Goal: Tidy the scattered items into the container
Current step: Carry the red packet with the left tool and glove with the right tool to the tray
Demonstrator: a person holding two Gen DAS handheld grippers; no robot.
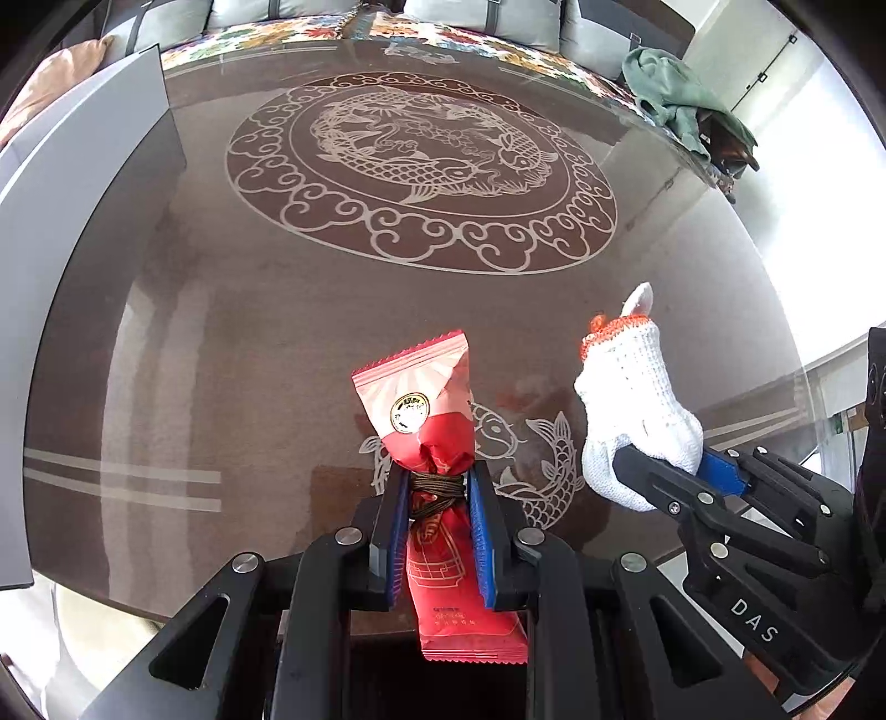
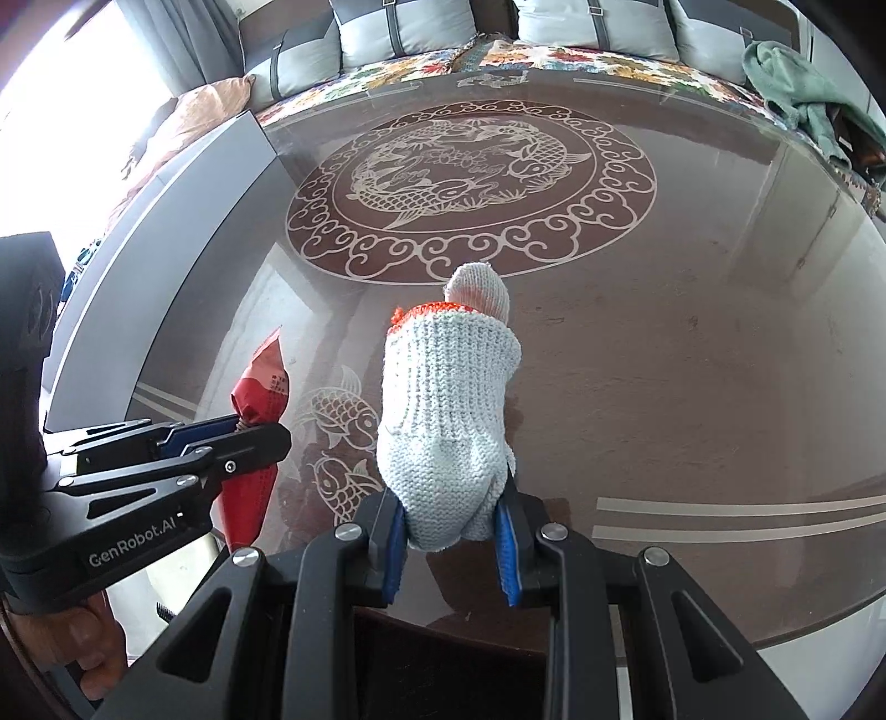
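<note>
My left gripper (image 1: 440,479) is shut on a red snack packet (image 1: 429,410) that has brown cord wound round its middle; the packet stands up above the glass table. My right gripper (image 2: 451,501) is shut on a rolled white knitted glove (image 2: 448,404) with an orange cuff edge. In the left wrist view the glove (image 1: 631,399) and the right gripper (image 1: 662,465) sit to the right of the packet. From the right wrist camera, the left gripper (image 2: 260,429) with the packet (image 2: 260,387) shows at the left. No container is in view, unless the grey box at the left is it.
The brown glass table (image 1: 277,332) carries a round fish pattern (image 1: 421,166) in its centre. A grey box-like edge (image 1: 77,221) stands along the left. A sofa with grey cushions (image 2: 432,27) lies beyond, with a green cloth (image 1: 681,99) at the far right. A hand (image 2: 83,637) holds the left gripper.
</note>
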